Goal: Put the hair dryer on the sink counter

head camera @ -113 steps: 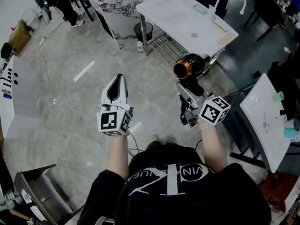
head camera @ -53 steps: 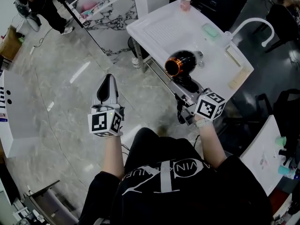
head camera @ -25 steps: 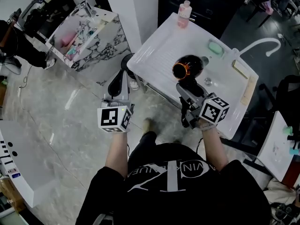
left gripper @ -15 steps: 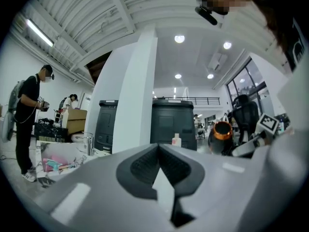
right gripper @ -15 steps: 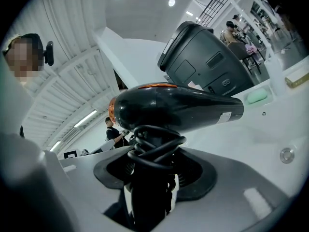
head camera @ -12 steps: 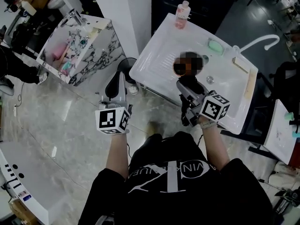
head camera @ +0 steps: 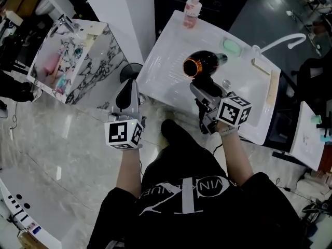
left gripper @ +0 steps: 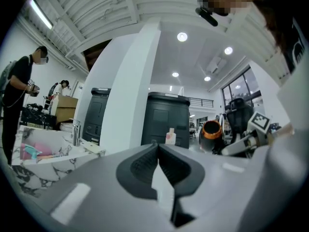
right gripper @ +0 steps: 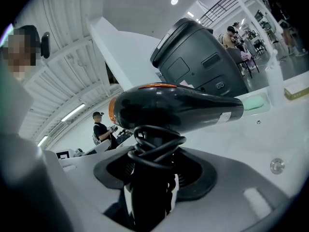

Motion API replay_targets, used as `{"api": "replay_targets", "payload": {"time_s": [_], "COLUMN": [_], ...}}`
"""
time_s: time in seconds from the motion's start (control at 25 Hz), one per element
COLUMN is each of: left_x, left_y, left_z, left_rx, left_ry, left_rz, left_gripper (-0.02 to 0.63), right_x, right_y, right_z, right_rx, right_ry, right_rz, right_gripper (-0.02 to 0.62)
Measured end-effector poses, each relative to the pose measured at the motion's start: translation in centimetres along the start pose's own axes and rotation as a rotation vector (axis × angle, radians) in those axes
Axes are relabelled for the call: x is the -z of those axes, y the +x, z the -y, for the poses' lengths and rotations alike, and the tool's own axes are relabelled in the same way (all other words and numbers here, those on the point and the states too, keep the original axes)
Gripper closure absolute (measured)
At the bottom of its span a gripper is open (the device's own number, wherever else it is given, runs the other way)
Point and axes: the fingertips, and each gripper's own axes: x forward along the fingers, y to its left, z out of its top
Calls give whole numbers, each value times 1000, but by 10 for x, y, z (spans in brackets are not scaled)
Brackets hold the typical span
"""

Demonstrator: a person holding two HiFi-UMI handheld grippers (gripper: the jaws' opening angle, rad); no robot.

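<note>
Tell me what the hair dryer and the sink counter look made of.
Hair dryer: glossy black plastic by its sharp reflections, with a copper-coloured metallic-looking ring at one end. Sink counter: smooth white moulded surface, ceramic or acrylic; cannot tell which.

The hair dryer is glossy black with a copper-orange ring at its wide end. It is held over the white sink tabletop with its barrel roughly level and the narrow nozzle aimed toward the far side. Its black cord is coiled round the handle, which is clamped between the fingers of the right gripper.
</note>
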Motion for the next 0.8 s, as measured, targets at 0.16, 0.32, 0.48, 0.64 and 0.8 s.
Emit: {"api": "replay_targets", "payload": {"time_s": [0.16, 0.32, 0.48, 0.64, 0.8], "left_x": [-8, -24, -29, -22, -14], "left_y": [22, 50, 79, 101, 120], "left_z": [-11, -26, -34, -40, -48], "left_rx": [-4, -19, -10, -6, -11], "left_ry": [18, 35, 43, 42, 36], "left_rz": [3, 22, 17, -5, -26], "left_gripper": [606, 606, 606, 606, 606], "right_x": [-13, -29, -36, -33, -29], "right_y": [22, 51, 83, 105, 122], "right_z": [14, 24, 36, 52, 67], "right_rx": [27, 33, 51, 87, 106], "right_ry": [-21, -29, -17, -24, -19], "right_rz": [-29, -57, -86, -124, -164], "right_gripper": [339, 339, 339, 339, 339]}}
